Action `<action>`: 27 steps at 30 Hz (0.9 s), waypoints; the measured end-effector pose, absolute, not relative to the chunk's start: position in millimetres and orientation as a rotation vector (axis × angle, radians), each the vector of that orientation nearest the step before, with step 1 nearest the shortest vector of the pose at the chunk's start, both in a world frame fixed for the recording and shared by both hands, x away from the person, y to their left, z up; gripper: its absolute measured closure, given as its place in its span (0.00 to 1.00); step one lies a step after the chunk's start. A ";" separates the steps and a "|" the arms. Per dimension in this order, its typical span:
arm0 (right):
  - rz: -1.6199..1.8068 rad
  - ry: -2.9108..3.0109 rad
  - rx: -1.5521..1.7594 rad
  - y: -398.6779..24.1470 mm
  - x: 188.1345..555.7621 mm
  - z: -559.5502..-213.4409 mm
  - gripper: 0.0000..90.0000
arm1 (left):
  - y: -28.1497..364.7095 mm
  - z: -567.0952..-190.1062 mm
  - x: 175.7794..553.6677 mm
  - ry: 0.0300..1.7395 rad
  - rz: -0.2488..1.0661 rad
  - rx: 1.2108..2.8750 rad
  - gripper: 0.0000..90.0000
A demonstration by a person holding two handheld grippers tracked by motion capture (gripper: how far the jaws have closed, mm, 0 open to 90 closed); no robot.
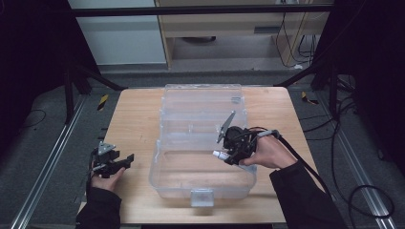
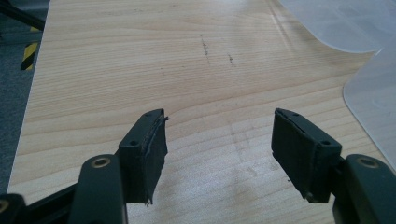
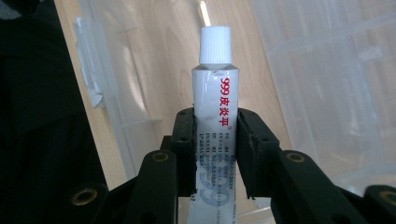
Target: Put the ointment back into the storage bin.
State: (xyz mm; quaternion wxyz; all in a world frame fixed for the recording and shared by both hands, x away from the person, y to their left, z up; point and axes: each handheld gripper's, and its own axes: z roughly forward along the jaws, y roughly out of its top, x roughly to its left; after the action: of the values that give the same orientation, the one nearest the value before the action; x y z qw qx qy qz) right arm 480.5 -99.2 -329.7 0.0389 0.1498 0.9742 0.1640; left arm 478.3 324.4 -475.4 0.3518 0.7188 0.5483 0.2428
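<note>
White capped tube [image 3: 215, 121], red print, clamped over clear box [image 1: 203, 143].

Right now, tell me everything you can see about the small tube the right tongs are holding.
The tube is small, white and glossy, like soft plastic or foil, with a ribbed white screw cap on and red "999" plus Chinese characters down its side. The right tongs grip its lower body from both sides, cap pointing away from the hand. It is held over the open clear plastic box, touching nothing else visible. Its lower end is hidden between the jaws.
</note>
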 end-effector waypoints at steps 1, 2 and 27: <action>0.489 2.994 0.433 -96.8 480.0 -332.5 0.78 | 324.5 -475.4 478.3 1.418 0.628 1.861 0.39; 0.489 2.994 0.433 -96.8 480.0 -332.5 0.78 | 324.5 -475.4 478.4 1.418 0.629 1.861 0.39; 0.379 3.039 0.192 -73.0 477.0 -379.1 0.78 | 324.8 -475.2 478.4 1.418 0.628 1.861 0.39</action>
State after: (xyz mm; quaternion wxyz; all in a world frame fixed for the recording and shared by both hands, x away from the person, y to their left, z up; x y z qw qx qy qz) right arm 477.0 -73.0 -379.1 0.0367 0.0627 0.9897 0.1234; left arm 478.4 324.8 -475.2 0.3516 0.7192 0.5479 0.2428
